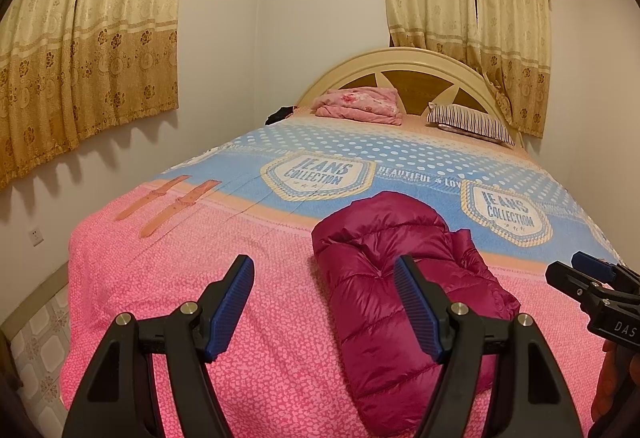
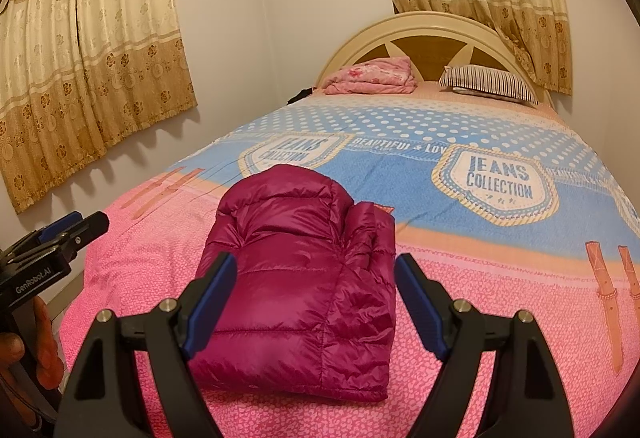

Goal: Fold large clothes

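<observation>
Lying folded into a compact bundle on the pink near end of the bedspread [image 2: 500, 278]: a magenta puffer jacket [image 2: 304, 290] (quilted, shiny). Hovering just short of the jacket, the right gripper [image 2: 316, 302], jaws spread wide and gripping nothing, framing the jacket's near half without touching. Hovering beside the jacket's left edge, the left gripper [image 1: 324, 302], jaws likewise gaping wide and empty. Lying well beyond the jacket, against the headboard [image 1: 404, 62]: a pink folded blanket [image 1: 360, 104] and a striped pillow [image 1: 472, 122]. Hanging behind, patterned gold curtains [image 1: 88, 38].
</observation>
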`<state>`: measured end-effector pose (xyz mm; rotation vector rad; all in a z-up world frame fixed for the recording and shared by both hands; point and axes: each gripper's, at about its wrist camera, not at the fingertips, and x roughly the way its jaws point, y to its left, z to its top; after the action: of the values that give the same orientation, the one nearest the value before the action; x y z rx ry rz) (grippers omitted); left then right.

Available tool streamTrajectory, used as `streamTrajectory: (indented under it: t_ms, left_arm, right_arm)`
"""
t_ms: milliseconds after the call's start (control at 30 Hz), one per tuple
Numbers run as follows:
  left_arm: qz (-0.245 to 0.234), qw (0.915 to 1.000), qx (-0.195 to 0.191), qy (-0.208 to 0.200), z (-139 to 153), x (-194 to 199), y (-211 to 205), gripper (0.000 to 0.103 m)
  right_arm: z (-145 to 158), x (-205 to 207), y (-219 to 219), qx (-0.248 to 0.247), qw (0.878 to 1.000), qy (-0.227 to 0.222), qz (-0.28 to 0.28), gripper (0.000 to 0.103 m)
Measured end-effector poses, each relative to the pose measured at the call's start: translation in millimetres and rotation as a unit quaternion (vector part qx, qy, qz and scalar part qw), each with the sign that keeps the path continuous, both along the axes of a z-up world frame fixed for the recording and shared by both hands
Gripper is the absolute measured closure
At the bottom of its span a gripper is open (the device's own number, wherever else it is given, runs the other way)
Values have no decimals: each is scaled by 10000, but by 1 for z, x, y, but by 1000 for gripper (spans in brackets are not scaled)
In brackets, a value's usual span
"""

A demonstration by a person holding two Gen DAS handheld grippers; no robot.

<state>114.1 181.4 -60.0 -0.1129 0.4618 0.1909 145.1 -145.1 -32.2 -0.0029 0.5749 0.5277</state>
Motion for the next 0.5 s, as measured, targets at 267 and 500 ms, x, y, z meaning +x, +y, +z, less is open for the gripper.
streamTrajectory:
  t_ms: [267,500]
  left_arm:
    - [-3,10000,15,17,-1,0,1,30]
    - [1,10000,9,22,-2,1,2,30]
  right_arm:
    - [-3,-2,3,-11,10000,43,24,20]
    - [-5,-1,4,-15,10000,50,23,20]
